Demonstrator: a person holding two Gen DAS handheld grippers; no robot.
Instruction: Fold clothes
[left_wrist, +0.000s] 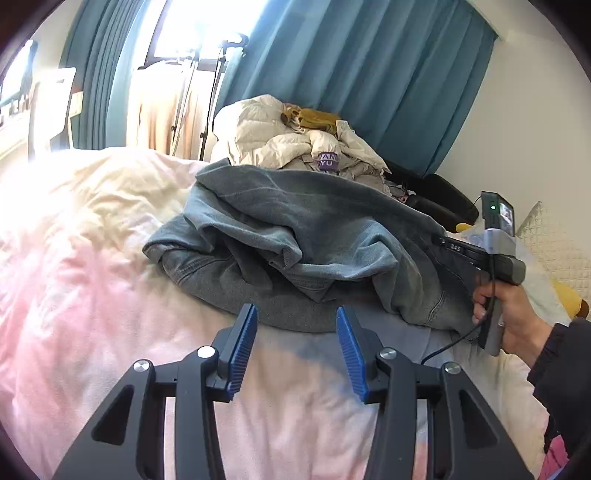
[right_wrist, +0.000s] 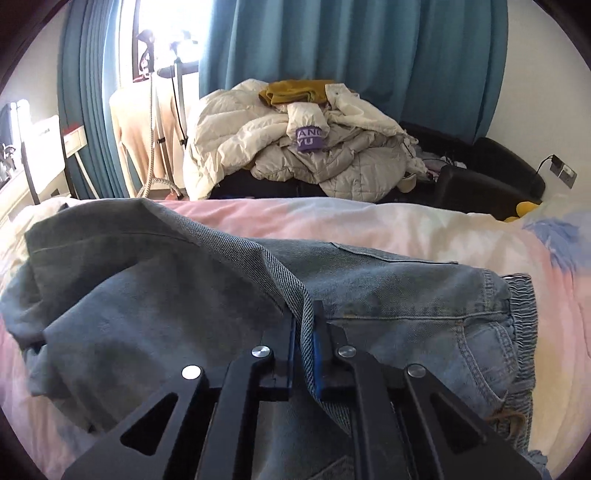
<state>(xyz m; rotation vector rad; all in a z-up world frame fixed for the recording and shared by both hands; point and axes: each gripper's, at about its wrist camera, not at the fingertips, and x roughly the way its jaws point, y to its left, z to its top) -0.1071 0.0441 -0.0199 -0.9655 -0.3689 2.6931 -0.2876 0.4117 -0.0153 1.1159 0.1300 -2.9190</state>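
A pair of faded blue-grey jeans (left_wrist: 295, 240) lies bunched on the pink and white bed cover (left_wrist: 74, 280). My left gripper (left_wrist: 295, 314) is open and empty, hovering just before the near edge of the jeans. My right gripper (right_wrist: 304, 314) is shut on a fold of the jeans (right_wrist: 221, 288), with denim pinched between its blue pads. The elastic waistband (right_wrist: 521, 321) lies at the right. In the left wrist view the right gripper's body and the hand holding it (left_wrist: 495, 280) show at the right, its fingers hidden by the denim.
A heap of cream quilted jackets with a mustard garment (right_wrist: 295, 140) sits beyond the bed on a black seat (right_wrist: 491, 173). Blue curtains (right_wrist: 369, 44) hang behind. A peach garment on a stand (left_wrist: 162, 110) and a white chair (left_wrist: 55, 107) are at the left. A quilted pillow (left_wrist: 554, 251) lies right.
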